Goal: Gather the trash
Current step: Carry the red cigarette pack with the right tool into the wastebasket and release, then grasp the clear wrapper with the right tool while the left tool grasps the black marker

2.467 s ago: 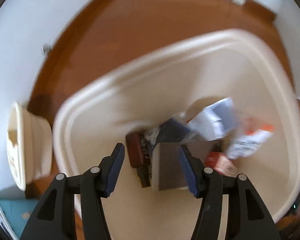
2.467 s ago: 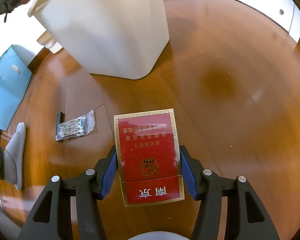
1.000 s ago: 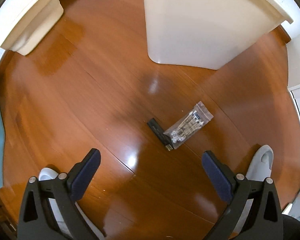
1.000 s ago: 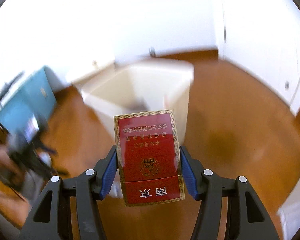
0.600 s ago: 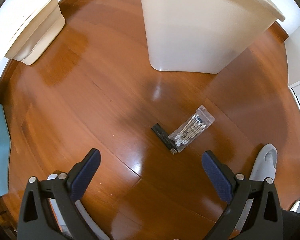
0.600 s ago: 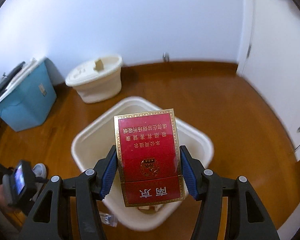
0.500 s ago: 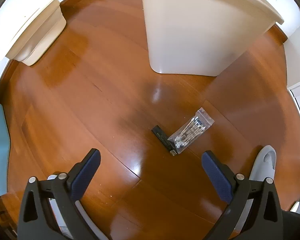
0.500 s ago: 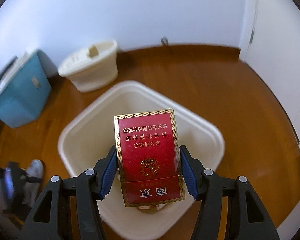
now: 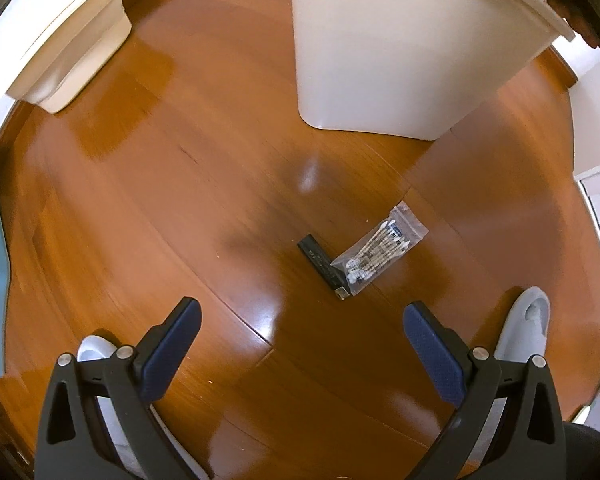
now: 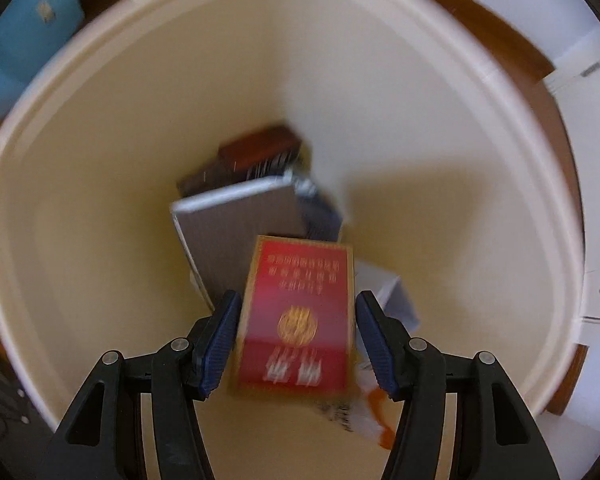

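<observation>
My right gripper (image 10: 298, 332) is above the mouth of the cream trash bin (image 10: 100, 60), its jaws a little apart. The red cigarette pack (image 10: 296, 320) is blurred between them and looks loose, dropping into the bin. Several boxes and wrappers lie at the bin's bottom (image 10: 244, 220). My left gripper (image 9: 300, 340) is wide open and empty above the wooden floor. A clear bag of cotton swabs (image 9: 380, 248) and a small black stick (image 9: 322, 266) lie on the floor ahead of it, near the bin's outer wall (image 9: 400, 40).
A smaller cream container (image 9: 64, 52) stands at the far left by the wall. A blue box (image 10: 24, 36) is beside the bin. Grey slippers (image 9: 526, 328) show at the lower edges. A white door (image 10: 596, 200) is at the right.
My right gripper has moved down over the bin and opened slightly; the red pack has slipped from its grip and is falling. The left gripper has stayed wide open above the floor.
</observation>
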Action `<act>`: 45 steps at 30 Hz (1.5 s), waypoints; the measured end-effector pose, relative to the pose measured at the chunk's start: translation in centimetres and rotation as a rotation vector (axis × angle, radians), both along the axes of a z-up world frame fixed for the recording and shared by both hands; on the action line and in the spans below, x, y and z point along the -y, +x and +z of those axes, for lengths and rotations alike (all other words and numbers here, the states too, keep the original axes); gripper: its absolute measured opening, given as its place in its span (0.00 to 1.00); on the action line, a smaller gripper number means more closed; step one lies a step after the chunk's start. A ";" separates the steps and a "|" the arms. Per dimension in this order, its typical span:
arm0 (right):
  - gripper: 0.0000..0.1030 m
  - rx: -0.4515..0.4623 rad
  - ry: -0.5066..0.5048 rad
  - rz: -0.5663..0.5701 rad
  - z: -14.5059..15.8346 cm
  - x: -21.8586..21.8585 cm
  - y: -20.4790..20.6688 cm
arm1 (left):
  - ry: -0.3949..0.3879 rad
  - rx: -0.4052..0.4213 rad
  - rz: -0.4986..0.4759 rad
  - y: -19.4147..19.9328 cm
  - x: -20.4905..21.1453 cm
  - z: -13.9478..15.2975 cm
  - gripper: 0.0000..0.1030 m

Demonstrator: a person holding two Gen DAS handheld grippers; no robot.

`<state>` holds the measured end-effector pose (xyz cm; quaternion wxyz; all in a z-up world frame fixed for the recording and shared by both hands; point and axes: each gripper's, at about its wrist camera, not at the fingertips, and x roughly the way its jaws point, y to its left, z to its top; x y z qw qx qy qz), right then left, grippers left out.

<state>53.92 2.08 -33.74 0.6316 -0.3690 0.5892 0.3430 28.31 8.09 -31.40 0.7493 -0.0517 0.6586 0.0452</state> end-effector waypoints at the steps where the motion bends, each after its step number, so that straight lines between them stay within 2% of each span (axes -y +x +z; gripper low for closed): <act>1: 0.61 -0.014 -0.010 0.006 -0.2 -0.1 0.4 | 0.008 -0.004 -0.005 -0.1 0.0 -0.2 1.00; 4: 0.65 0.063 0.036 -0.023 1.6 0.7 0.1 | 0.020 -0.025 -0.013 -0.4 0.0 -1.0 1.00; 5: 0.65 0.113 0.050 -0.039 2.7 1.1 -0.1 | 0.025 -0.032 -0.017 -0.5 0.0 -1.3 1.00; 6: 0.65 0.208 0.104 -0.064 5.0 1.9 -0.8 | 0.034 -0.038 -0.022 -0.6 0.0 -1.6 1.00; 8: 0.67 0.294 0.255 -0.124 9.0 3.6 -1.8 | 0.041 -0.046 -0.030 -0.6 -0.1 -2.3 1.00; 9: 0.71 0.309 0.375 -0.181 11.3 5.5 -2.9 | 0.039 -0.047 -0.029 -0.6 -0.2 -2.7 1.00; 10: 0.75 0.304 0.518 -0.234 13.4 7.9 -4.3 | 0.032 -0.051 -0.022 -0.5 -0.3 -3.3 1.00; 11: 0.85 0.282 0.641 -0.272 14.7 10.3 -5.9 | 0.021 -0.058 -0.010 -0.3 -0.4 -4.0 1.00; 12: 0.90 0.242 0.729 -0.291 15.2 12.4 -7.6 | 0.009 -0.063 0.005 -0.2 -0.5 -4.4 1.00; 14: 0.90 0.168 0.782 -0.300 14.4 14.7 -10.4 | -0.069 -0.080 0.091 0.4 -1.1 -6.1 1.00; 16: 0.90 0.121 0.725 -0.354 11.4 16.4 -13.3 | -0.174 -0.105 0.216 0.8 -2.1 -8.1 1.00; 17: 0.90 0.072 0.692 -0.387 9.3 16.7 -14.1 | -0.228 -0.121 0.309 1.0 -2.8 -9.4 1.00; 19: 0.90 -0.047 0.674 -0.497 5.0 17.2 -15.0 | -0.263 -0.131 0.428 1.0 -3.8 -10.6 1.00; 20: 0.89 -0.128 0.626 -0.582 1.3 16.9 -15.3 | -0.268 -0.139 0.508 0.7 -4.6 -11.0 1.00; 21: 0.86 -0.163 0.561 -0.621 -1.9 16.0 -15.7 | -0.268 -0.138 0.543 0.4 -5.0 -11.0 1.00; 22: 0.84 -0.139 0.517 -0.591 -3.9 14.7 -16.0 | -0.273 -0.127 0.582 -0.1 -5.7 -10.8 1.00; 23: 0.83 -0.076 0.475 -0.475 -5.6 12.8 -17.0 | -0.273 -0.119 0.586 -0.4 -6.1 -10.5 1.00; 24: 0.83 -0.021 0.446 -0.283 -7.3 10.5 -18.4 | -0.266 -0.119 0.578 -0.6 -6.2 -10.2 1.00; 26: 0.83 0.019 0.407 0.063 -9.5 7.9 -21.5 | -0.218 -0.132 0.532 -1.4 -6.7 -9.8 1.00; 27: 0.83 0.048 0.352 0.242 -10.4 6.6 -23.1 | -0.199 -0.138 0.520 -1.8 -6.9 -9.8 1.00; 30: 0.83 0.052 0.251 0.588 -11.6 4.7 -25.5 | -0.193 -0.147 0.543 -3.0 -7.5 -10.1 1.00; 33: 0.83 0.056 0.172 0.720 -12.9 3.0 -25.5 | -0.229 -0.159 0.578 -4.1 -7.5 -10.7 1.00; 36: 0.81 0.013 0.125 0.777 -14.7 1.0 -25.4 | -0.238 -0.168 0.536 -4.3 -6.2 -11.1 1.00; 37: 0.78 0.005 0.105 0.800 -15.0 0.6 -25.3 | -0.246 -0.159 0.521 -4.2 -5.8 -11.0 1.00; 39: 0.67 -0.039 0.089 0.840 -15.3 0.0 -25.8 | -0.246 -0.137 0.517 -4.1 -5.4 -10.8 0.99; 40: 0.66 -0.054 0.094 0.836 -15.4 -0.2 -25.8 | -0.256 -0.130 0.520 -4.0 -5.3 -10.9 0.99; 42: 0.45 -0.074 0.096 0.813 -15.3 -0.1 -25.8 | -0.263 -0.131 0.521 -3.7 -5.1 -11.0 0.99; 43: 0.37 -0.079 0.100 0.795 -15.2 0.1 -25.6 | -0.264 -0.127 0.521 -3.5 -5.0 -11.0 0.99; 44: 0.24 -0.083 0.105 0.770 -14.9 1.3 -24.6 | -0.260 -0.120 0.517 -3.3 -4.7 -11.0 0.99; 45: 0.16 -0.106 0.116 0.719 -14.8 2.0 -24.3 | -0.255 -0.118 0.513 -3.2 -4.5 -10.8 0.99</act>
